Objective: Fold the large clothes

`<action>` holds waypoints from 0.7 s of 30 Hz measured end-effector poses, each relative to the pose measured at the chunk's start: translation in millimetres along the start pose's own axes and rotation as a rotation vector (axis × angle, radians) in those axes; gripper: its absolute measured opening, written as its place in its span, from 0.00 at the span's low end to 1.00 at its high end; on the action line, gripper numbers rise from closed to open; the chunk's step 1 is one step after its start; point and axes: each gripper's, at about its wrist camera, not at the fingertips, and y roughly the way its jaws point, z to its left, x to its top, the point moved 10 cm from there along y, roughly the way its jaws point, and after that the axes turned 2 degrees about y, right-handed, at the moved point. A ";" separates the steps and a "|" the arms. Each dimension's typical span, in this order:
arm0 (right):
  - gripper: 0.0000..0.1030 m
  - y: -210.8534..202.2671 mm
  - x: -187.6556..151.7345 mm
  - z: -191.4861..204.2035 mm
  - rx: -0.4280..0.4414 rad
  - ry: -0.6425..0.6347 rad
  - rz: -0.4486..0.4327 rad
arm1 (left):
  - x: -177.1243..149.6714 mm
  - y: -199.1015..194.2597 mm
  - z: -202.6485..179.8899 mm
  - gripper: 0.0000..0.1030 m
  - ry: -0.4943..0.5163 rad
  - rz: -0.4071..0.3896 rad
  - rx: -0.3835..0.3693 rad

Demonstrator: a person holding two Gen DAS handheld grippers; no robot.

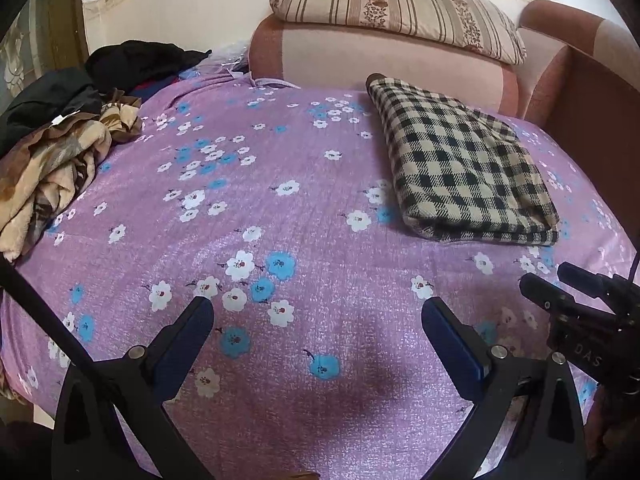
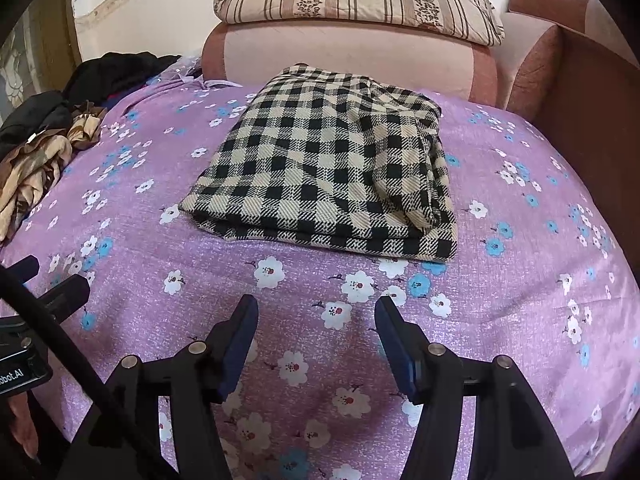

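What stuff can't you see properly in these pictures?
- Black clothes, left wrist view: too dark to tell what garments they are.
- Checked cloth, right wrist view: folded, so its inside and type are hidden.
- Brown pile, left wrist view: cut off by the picture edge.

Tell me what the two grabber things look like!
Both are black. The left gripper and right gripper each have two fingers with dark blue pads, plus silver round bolts. A black cable runs beside them, and there's white lettering.

Left gripper [image 1: 316, 316] wide open, empty; folded checked garment [image 1: 464, 164] at 1 o'clock (on purple floral sheet [image 1: 280, 220]).
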 end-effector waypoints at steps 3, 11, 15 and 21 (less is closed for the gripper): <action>0.64 0.8 -0.4 -0.8 -0.004 0.003 0.002 | -1.2 1.6 0.5 1.00 -0.004 0.008 -0.002; 0.64 0.4 0.6 -4.4 -0.014 0.013 -0.002 | -4.6 5.0 0.0 1.00 -0.002 0.026 -0.003; 0.65 -0.2 0.9 -3.4 -0.016 0.009 -0.005 | -6.3 6.6 -0.7 1.00 0.000 0.036 -0.006; 0.66 -0.1 0.6 -3.4 -0.017 0.009 -0.004 | -8.3 8.4 -1.1 1.00 0.007 0.046 0.003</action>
